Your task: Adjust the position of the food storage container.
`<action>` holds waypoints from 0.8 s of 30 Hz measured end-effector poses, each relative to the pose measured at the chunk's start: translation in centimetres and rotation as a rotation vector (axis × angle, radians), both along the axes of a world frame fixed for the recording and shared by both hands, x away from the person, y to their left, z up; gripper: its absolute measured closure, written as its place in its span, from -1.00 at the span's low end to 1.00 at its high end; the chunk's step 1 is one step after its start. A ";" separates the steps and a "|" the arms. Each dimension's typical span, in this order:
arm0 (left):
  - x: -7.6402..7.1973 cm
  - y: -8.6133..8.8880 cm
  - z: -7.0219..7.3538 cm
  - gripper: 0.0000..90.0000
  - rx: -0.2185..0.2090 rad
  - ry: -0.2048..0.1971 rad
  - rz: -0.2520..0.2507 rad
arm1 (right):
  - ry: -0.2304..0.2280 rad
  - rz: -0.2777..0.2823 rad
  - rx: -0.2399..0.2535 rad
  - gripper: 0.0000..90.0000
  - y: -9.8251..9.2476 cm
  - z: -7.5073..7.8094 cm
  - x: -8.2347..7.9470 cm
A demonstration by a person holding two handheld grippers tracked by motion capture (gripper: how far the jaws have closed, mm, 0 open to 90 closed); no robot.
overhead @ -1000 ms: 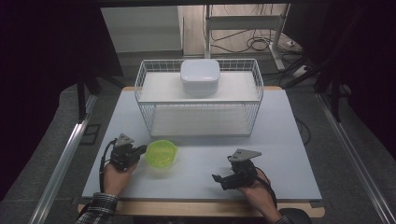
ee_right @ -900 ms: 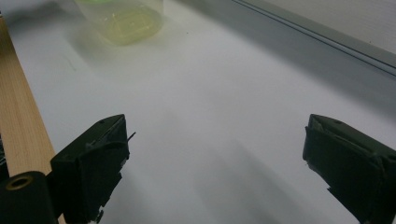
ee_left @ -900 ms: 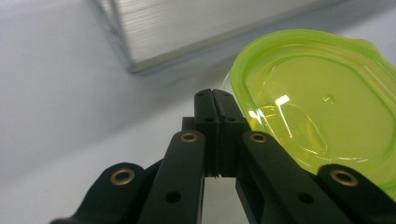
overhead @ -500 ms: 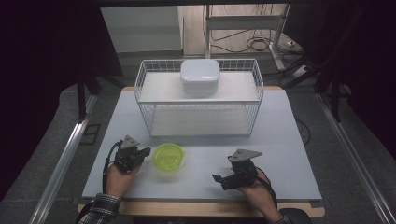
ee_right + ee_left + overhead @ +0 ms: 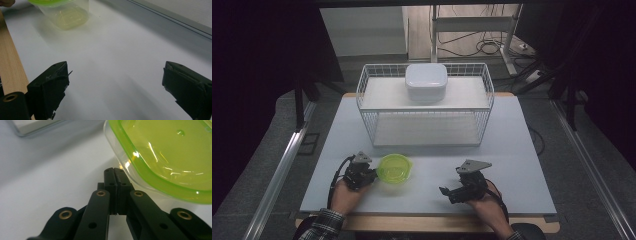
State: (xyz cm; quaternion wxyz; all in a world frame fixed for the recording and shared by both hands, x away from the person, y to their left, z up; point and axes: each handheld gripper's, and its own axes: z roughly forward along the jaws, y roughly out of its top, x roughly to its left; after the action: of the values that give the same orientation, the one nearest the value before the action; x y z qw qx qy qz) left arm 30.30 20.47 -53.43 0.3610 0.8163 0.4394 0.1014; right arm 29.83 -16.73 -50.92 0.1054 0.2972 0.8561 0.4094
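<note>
We are looking at a small container [image 5: 394,168], a clear plastic tub with rounded corners and a glossy lime-green lid that is catching highlights; a tiny raised dot is sitting near the lid's middle in the left gripper view [image 5: 172,157]. It is sitting on the smooth white table [image 5: 512,150], near the front edge and left of centre, in front of the wire basket [image 5: 424,107]. In the right gripper view the tub [image 5: 66,13] is showing its see-through, slightly tapered wall under the green rim.

We are holding the left gripper [image 5: 373,175] just beside the tub's left side. Its 2 black jaws are pressed flat together with nothing between them, and their tips are touching or nearly touching the tub's clear wall below the lid; we cannot tell which. Brass-coloured rivets are showing on the matte black linkage.

We are resting the right gripper [image 5: 443,191] well apart from the tub, to its right, with its jaws standing wide and only bare table between them.

Behind, the white wire basket is holding a white rounded box [image 5: 426,81] on its upper shelf. A wooden strip [image 5: 532,225] is edging the table's front.
</note>
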 end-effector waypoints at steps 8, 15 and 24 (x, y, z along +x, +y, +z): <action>-0.2 -1.6 0.1 0.99 -0.024 -0.009 -0.034 | 0.002 -0.005 0.000 -0.84 -0.1 0.0 0.1; -0.5 -3.9 -0.1 0.99 -0.015 -0.010 -0.104 | 0.004 -0.011 -0.001 -0.84 -0.2 0.0 0.2; -1.1 -6.1 -0.1 0.98 -0.005 -0.034 -0.158 | 0.008 -0.015 -0.001 -0.83 -0.3 0.0 0.3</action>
State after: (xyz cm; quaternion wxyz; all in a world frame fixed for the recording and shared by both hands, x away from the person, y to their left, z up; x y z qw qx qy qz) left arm 29.25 14.35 -53.50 0.3772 0.8457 0.3678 0.0853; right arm 30.10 -17.08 -50.87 0.1053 0.3053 0.8545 0.4068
